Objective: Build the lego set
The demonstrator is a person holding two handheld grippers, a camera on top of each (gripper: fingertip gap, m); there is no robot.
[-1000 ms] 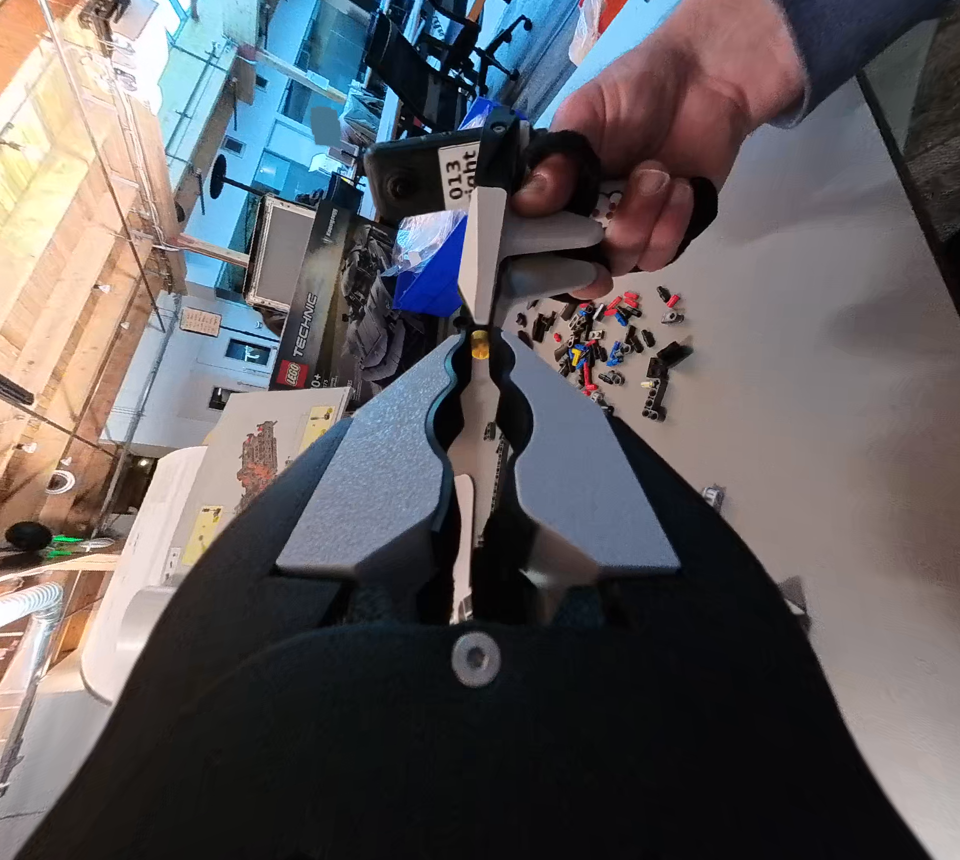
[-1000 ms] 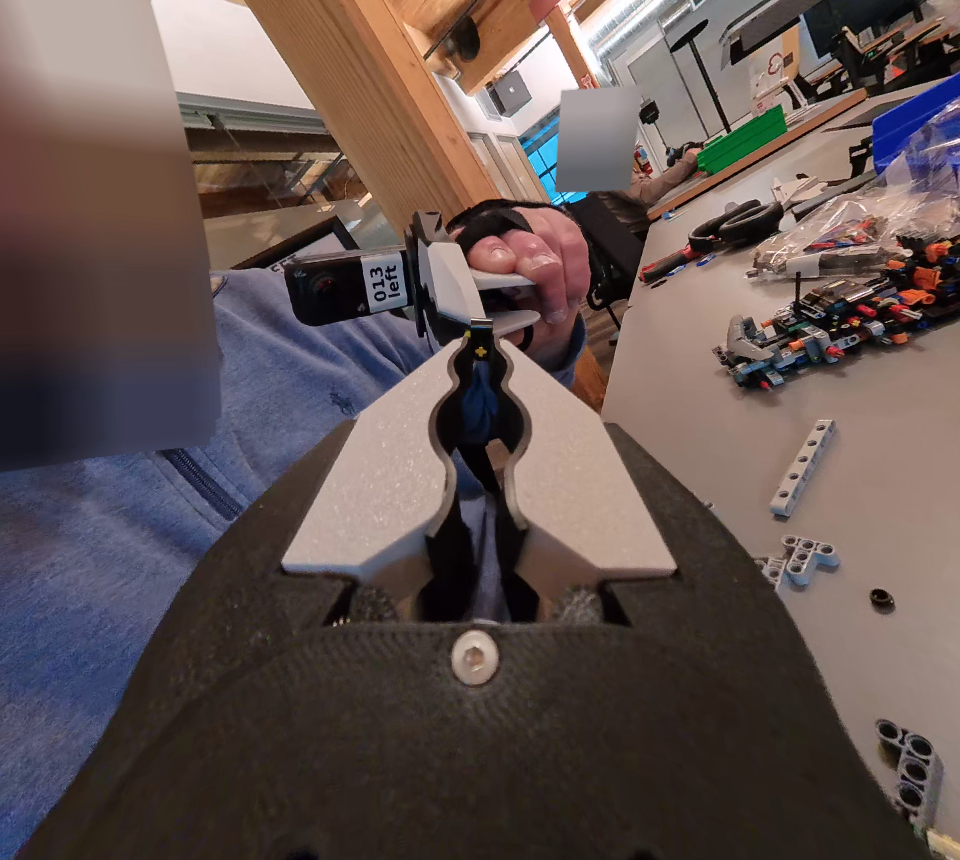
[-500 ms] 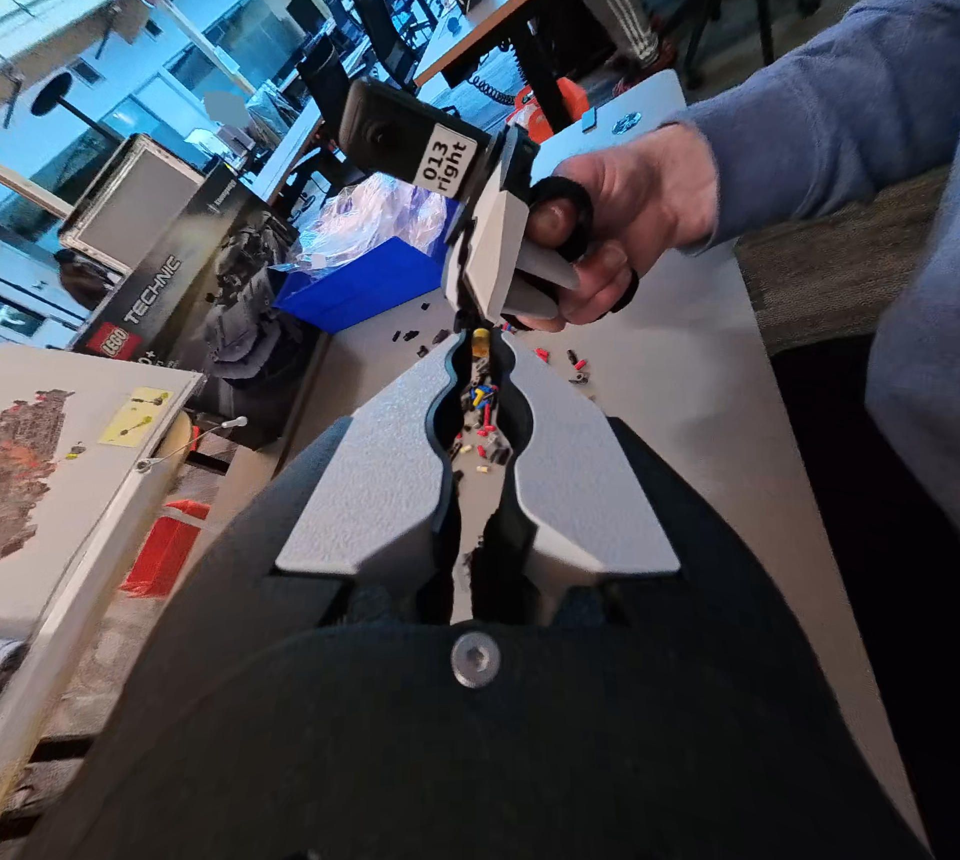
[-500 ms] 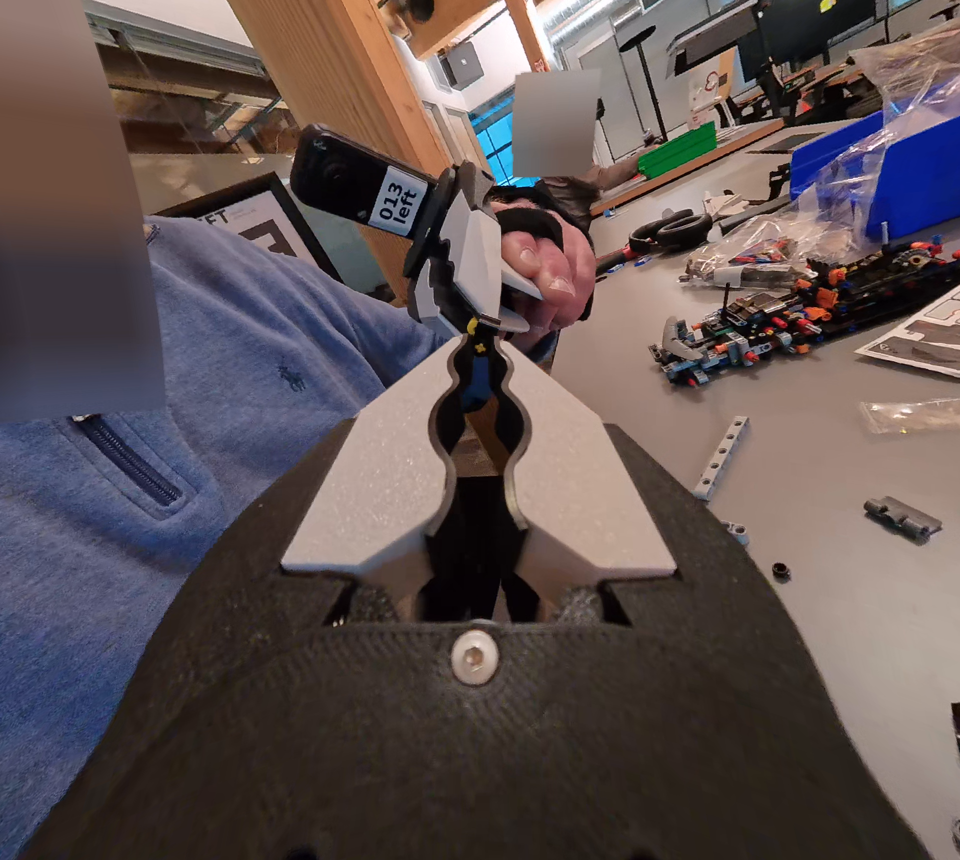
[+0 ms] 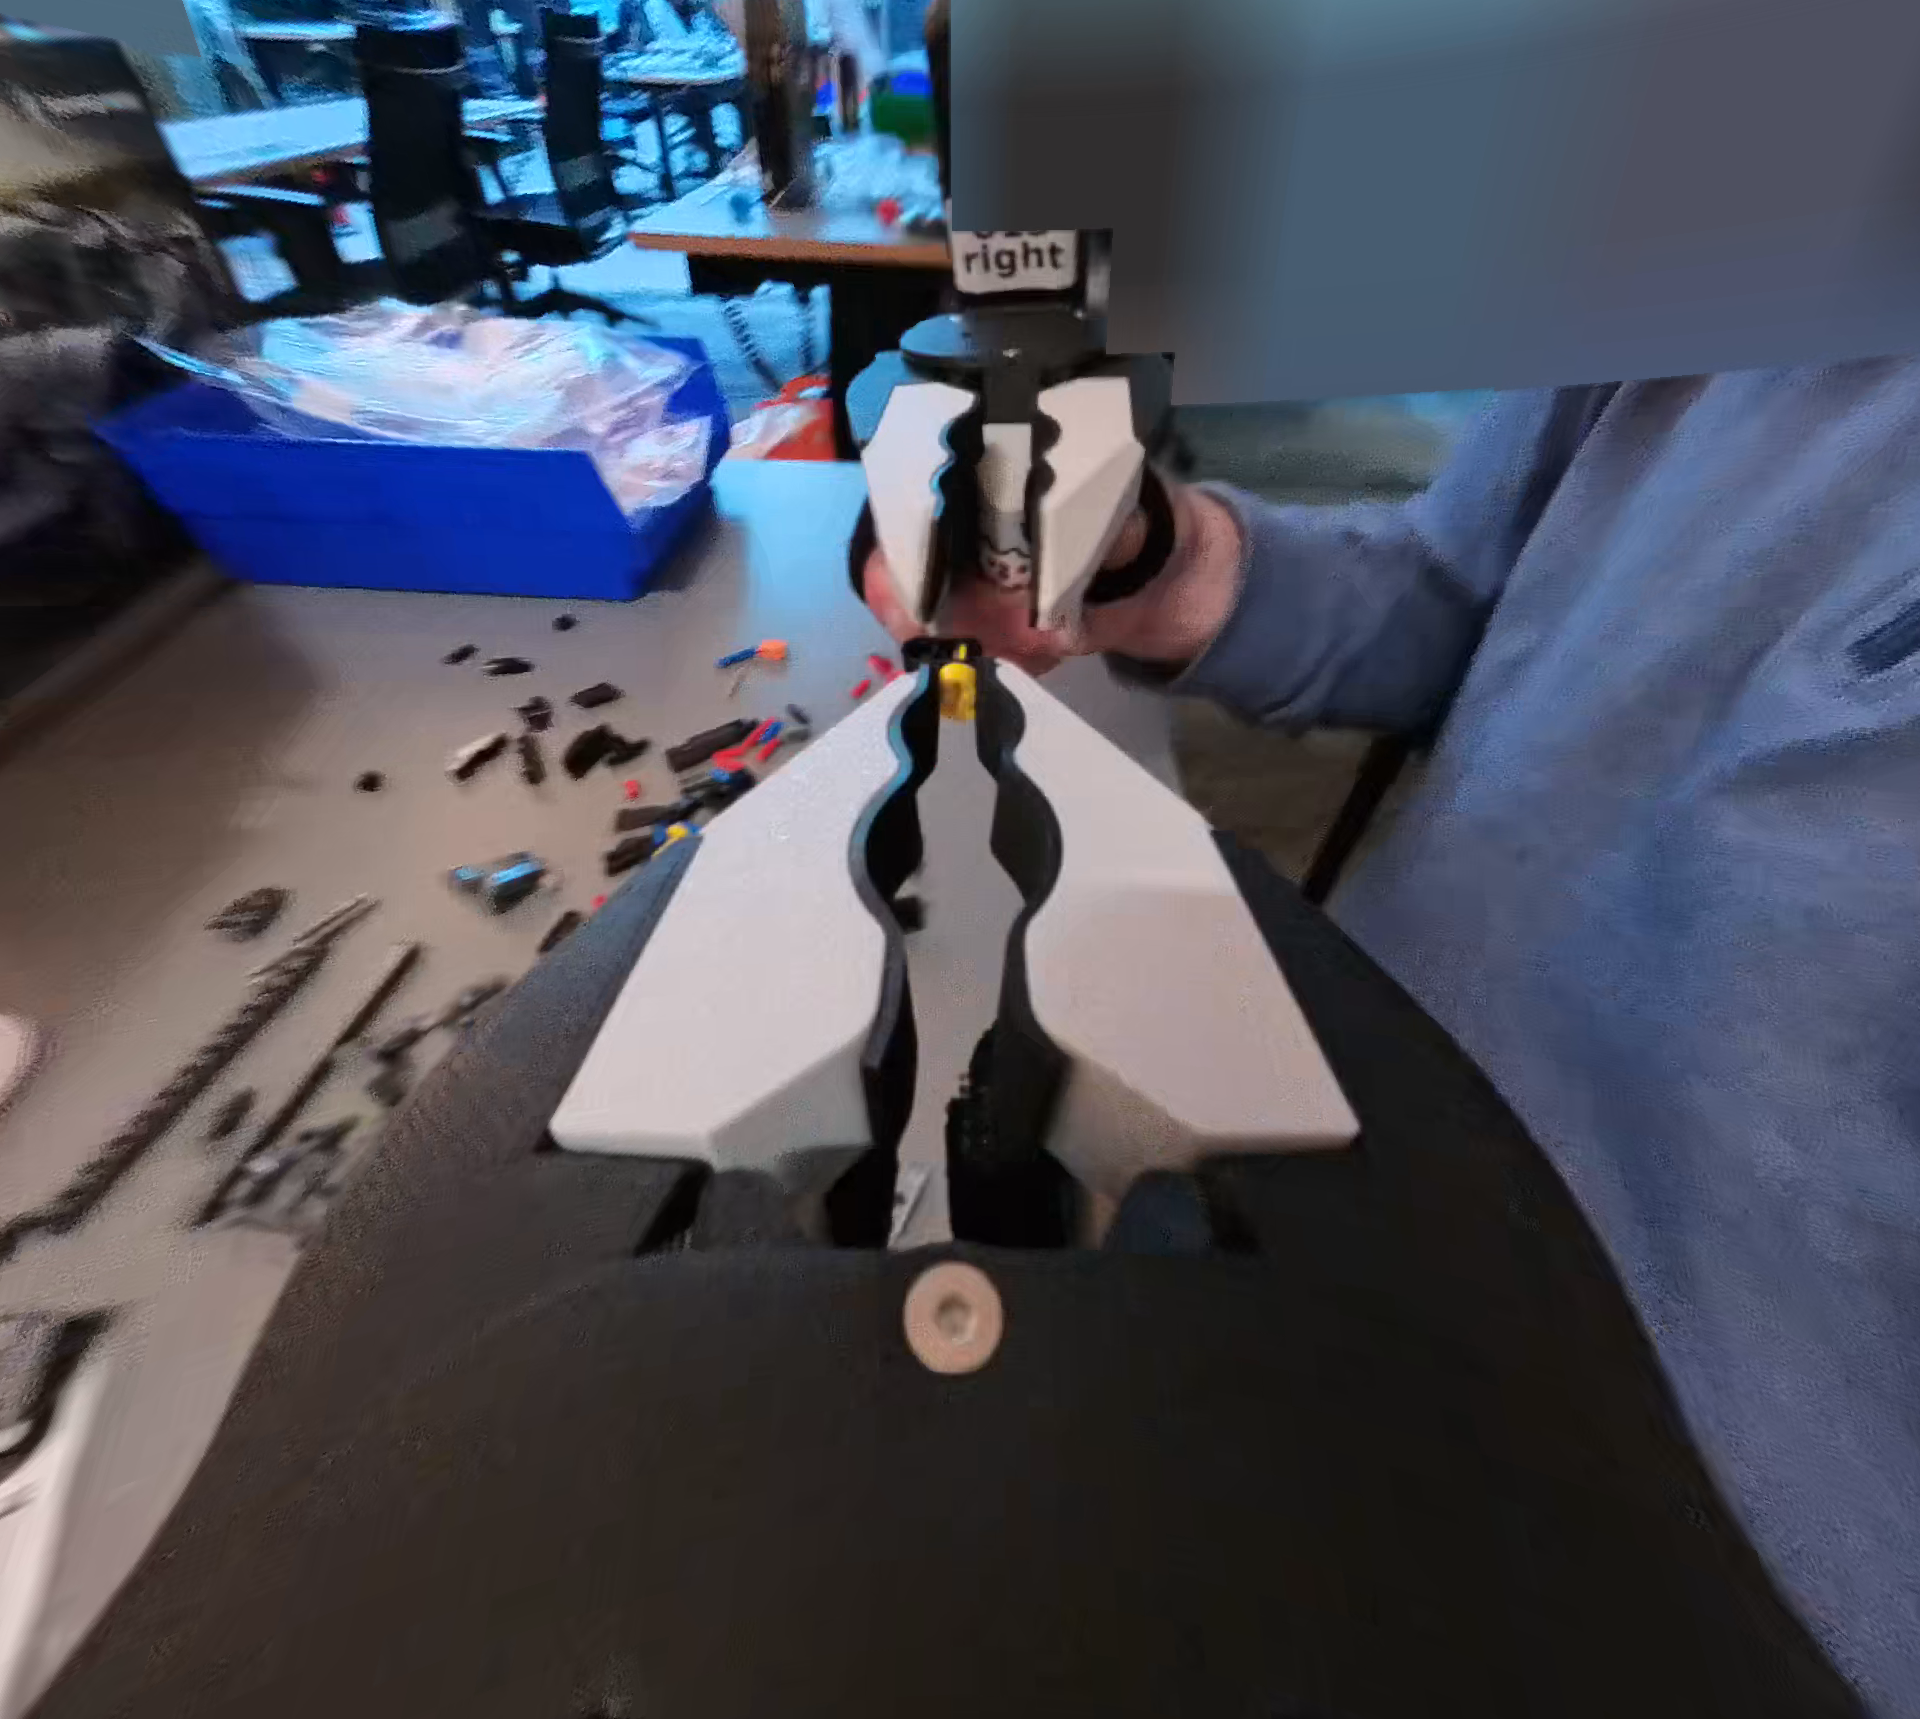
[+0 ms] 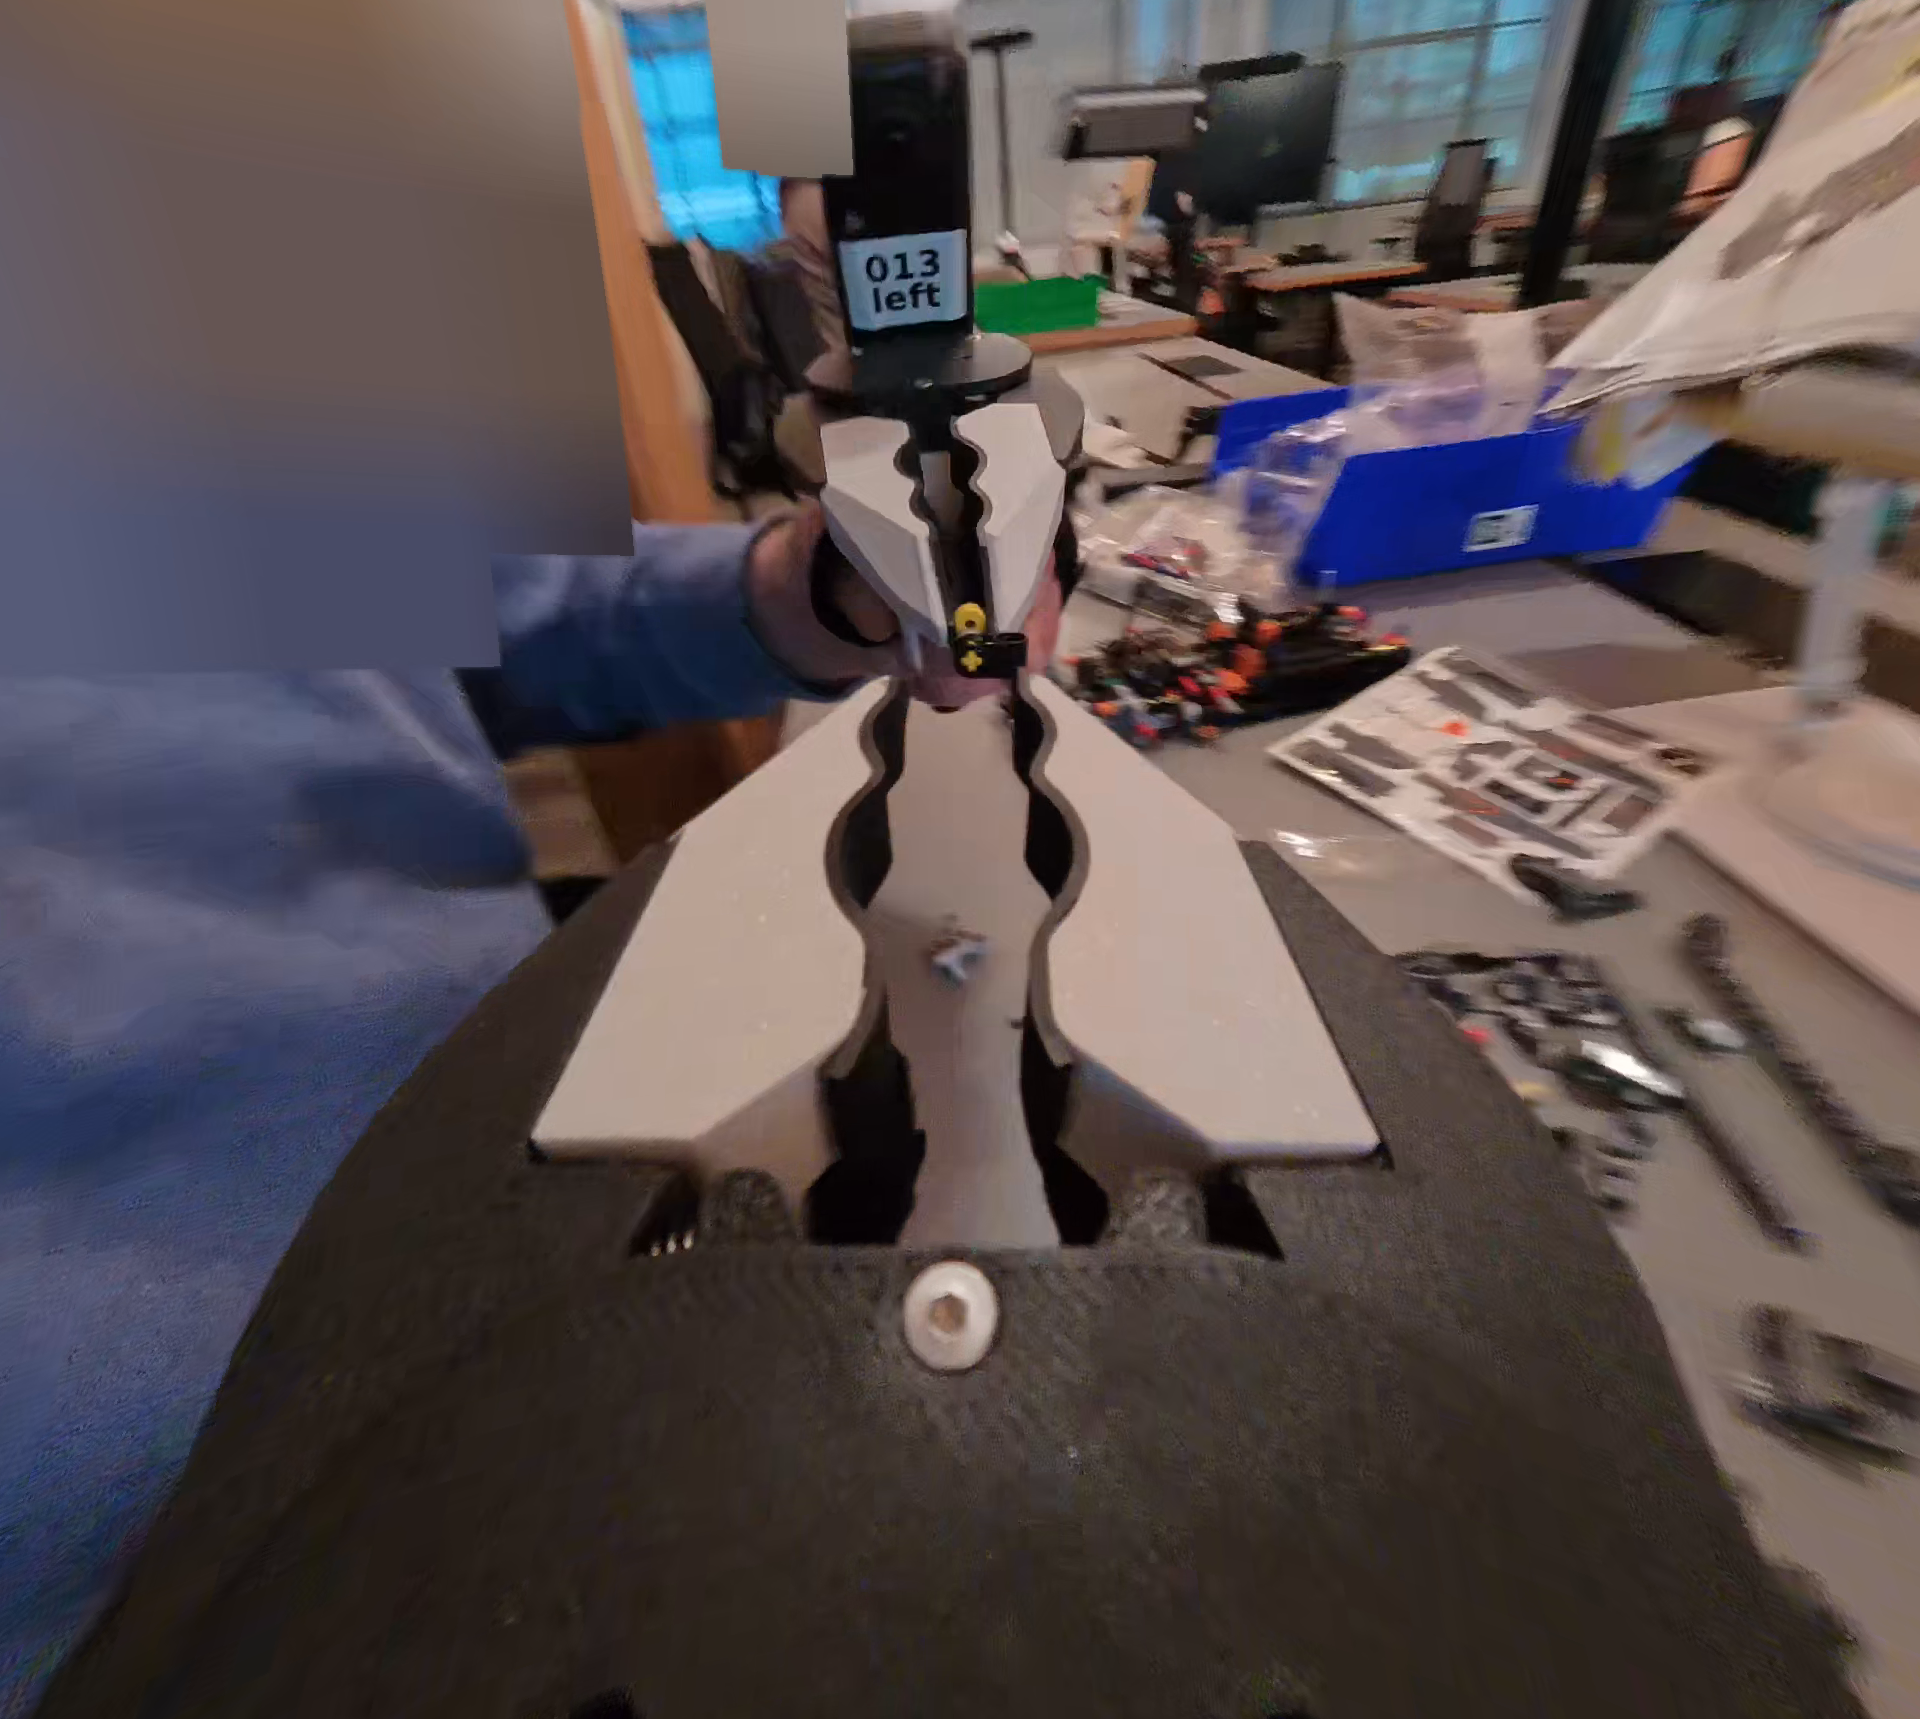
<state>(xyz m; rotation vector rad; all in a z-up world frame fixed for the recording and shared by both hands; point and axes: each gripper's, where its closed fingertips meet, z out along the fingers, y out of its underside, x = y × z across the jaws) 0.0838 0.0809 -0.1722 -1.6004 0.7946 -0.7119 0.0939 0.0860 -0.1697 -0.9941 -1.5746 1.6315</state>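
My left gripper (image 5: 954, 682) is shut on a small yellow-and-black lego piece (image 5: 956, 695) and holds it above the grey table (image 5: 260, 786). The right wrist view shows this gripper (image 6: 966, 630) facing me, with the piece (image 6: 975, 643) sticking out of its tips. My right gripper (image 6: 956, 693) is open and empty, its tips just short of the piece. In the left wrist view it (image 5: 987, 620) points at me tip to tip, jaws apart. A hand holds each gripper.
A blue bin (image 5: 416, 506) with plastic bags stands at the back. Loose small pieces (image 5: 623, 755) and long black beams (image 5: 260, 1025) lie on the table. A partly built model (image 6: 1226, 661), a printed sheet (image 6: 1486, 765) and a small grey piece (image 6: 956, 952) lie nearby.
My right gripper has opened and let go of the piece, which stays in my left gripper. Both grippers have swung round to level and now face each other tip to tip.
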